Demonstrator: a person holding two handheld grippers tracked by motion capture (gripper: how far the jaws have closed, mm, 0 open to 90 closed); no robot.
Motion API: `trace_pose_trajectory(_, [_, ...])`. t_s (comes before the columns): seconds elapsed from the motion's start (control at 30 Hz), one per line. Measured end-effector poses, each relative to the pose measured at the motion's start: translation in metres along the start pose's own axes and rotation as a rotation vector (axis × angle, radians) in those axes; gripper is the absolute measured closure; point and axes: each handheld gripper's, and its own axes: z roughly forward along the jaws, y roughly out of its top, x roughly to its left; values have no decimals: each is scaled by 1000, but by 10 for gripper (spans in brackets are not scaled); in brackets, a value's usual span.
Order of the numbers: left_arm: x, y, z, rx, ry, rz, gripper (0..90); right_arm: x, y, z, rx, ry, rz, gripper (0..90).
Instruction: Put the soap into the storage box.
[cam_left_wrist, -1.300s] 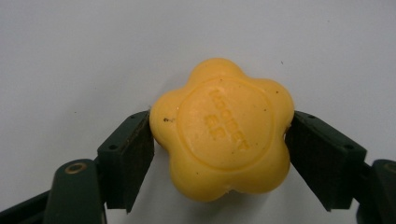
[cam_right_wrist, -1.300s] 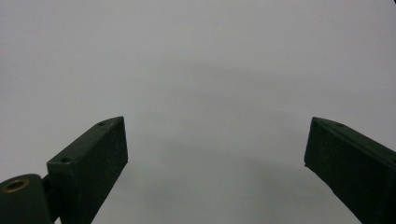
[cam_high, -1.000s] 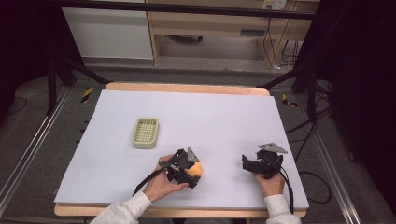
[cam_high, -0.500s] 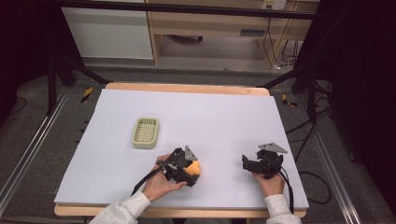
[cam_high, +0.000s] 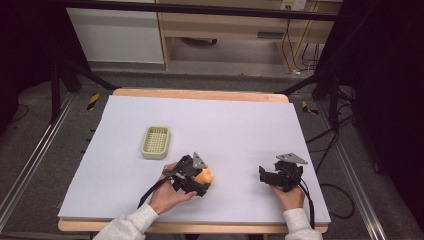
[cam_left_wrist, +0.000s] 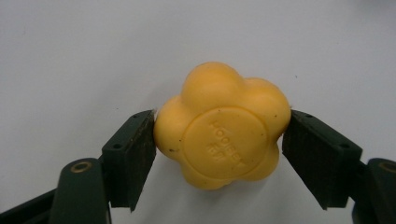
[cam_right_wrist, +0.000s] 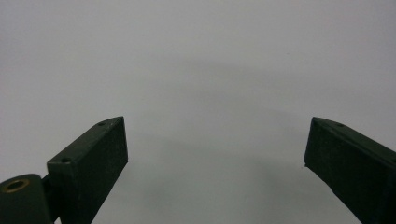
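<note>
Presently, the left tongs (cam_left_wrist: 219, 140) are gripping a lumpy yellow rubber ball (cam_left_wrist: 223, 126) on the pale surface (cam_high: 240, 125). The right tongs (cam_right_wrist: 215, 154) are gaping, holding nothing.

A white-topped table (cam_high: 240, 125) with wooden edging stood on grey floor (cam_high: 45, 130); a wooden cabinet (cam_high: 225, 22) and trailing cables (cam_high: 300, 55) lay behind, surroundings dark

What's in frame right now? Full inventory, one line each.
knobbly ball: 1, yellow-orange, between the left gripper's jaws on the table, near edge
basket: 1, pale green, on the table left of centre
table: 1, white top with wooden edge
cabinet: 1, white, beyond the table
left gripper: 1, black, shut on the ball
right gripper: 1, black, jaws apart, nothing between them
hands: 2, white sleeves, at the near edge
</note>
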Motion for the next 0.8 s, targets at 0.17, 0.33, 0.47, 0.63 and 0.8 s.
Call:
trace_pose_trajectory(0.17, [-2, 3, 10, -23, 13, -9, 259, 0, 0, 0, 1, 0, -2, 66])
trace_pose_trajectory(0.33, [-3, 4, 15, -21, 34, 0, 260, 0, 0, 0, 1, 3, 0, 66])
trace_pose_trajectory(0.47, [-5, 5, 20, -30, 48, -3, 260, 0, 0, 0, 4, 3, 9, 66])
trace_pose_trajectory(0.63, [-5, 4, 23, -32, 50, -20, 256, 0, 0, 0, 3, 3, 8, 66])
trace_pose_trajectory(0.8, [-5, 4, 24, -35, 55, -19, 250, 0, 0, 0, 5, 5, 9, 66])
